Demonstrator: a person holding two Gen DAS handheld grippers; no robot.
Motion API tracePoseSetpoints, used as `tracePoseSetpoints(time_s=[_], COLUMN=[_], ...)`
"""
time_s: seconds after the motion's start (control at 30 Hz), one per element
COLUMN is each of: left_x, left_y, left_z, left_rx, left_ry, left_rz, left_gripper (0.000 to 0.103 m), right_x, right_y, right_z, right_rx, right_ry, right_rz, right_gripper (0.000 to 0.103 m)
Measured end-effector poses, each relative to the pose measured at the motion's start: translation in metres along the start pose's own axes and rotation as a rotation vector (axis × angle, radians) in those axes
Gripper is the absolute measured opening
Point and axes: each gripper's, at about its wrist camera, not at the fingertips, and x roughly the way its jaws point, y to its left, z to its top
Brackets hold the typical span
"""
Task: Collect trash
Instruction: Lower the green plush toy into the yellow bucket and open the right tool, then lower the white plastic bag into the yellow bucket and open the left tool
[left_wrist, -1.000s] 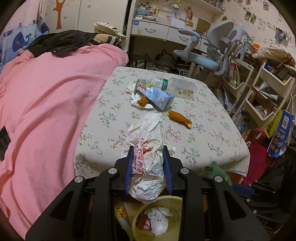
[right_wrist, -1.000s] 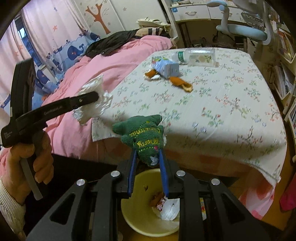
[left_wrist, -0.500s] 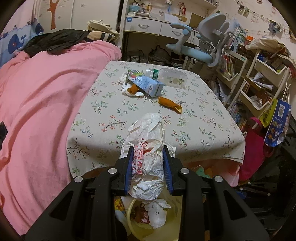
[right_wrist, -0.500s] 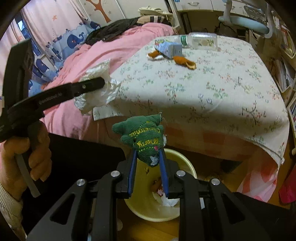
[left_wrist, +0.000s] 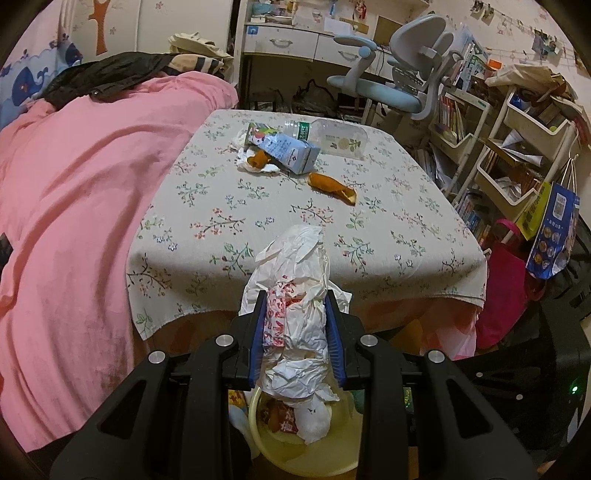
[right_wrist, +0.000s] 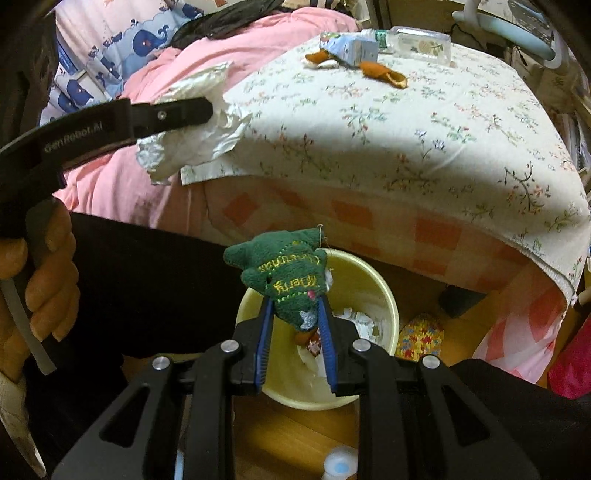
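Note:
My left gripper (left_wrist: 295, 299) is shut on a crumpled white paper wad with a red-printed wrapper (left_wrist: 295, 295) and holds it above the yellow bin (left_wrist: 266, 446). It also shows in the right wrist view (right_wrist: 192, 125), off the table's near-left corner. My right gripper (right_wrist: 295, 302) is shut on a green embroidered cloth toy (right_wrist: 286, 277), directly over the yellow bin (right_wrist: 384, 295), which holds paper scraps and wrappers. On the floral table (left_wrist: 295, 206) lie a blue milk carton (left_wrist: 291, 149), a clear plastic bottle (left_wrist: 340, 136), an orange peel (left_wrist: 332, 184) and white tissue with an orange scrap (left_wrist: 255, 162).
A pink bed cover (left_wrist: 74, 184) borders the table's left. A grey desk chair (left_wrist: 402, 88) and cluttered shelves (left_wrist: 517, 147) stand at the back right. A red bag (left_wrist: 506, 288) and blue bag (left_wrist: 550, 229) hang by the table's right. A patterned slipper (right_wrist: 421, 336) lies beside the bin.
Both grippers have drawn back from the table and lowered towards the bin, each still holding its item. The bin now shows larger under the right gripper.

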Motion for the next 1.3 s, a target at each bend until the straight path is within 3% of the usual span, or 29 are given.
tracePoseSetpoints(time_s=[0.47,0.6,1.07,1.3], left_x=[0.001,0.002,0.014,0.021], left_y=[-0.007,-0.011,-0.033,-0.043], left_z=[-0.021,-0.027,-0.044,-0.053], left_rx=[0.011,0.024,0.112,0.161], left_ry=[0.046,0.056,0.137,0.187], left_rz=[-0.008,-0.008,-0.016,-0.016], left_gripper=[0.028,0.028,0.029,0.041], right_x=[0.008,0.001,-0.024,-0.03], right_y=[-0.006,-0.01,-0.034,-0.041], right_z=[-0.009,-0.007,-0.001,0.001], right_rx=[0.02,0.046,0.183,0.212], right_ry=[0.054,0.017,-0.138,-0.177], right_rz=[-0.04,-0.048,-0.039,-0.036], right_gripper=[0.032,0.043,0.051,0.054])
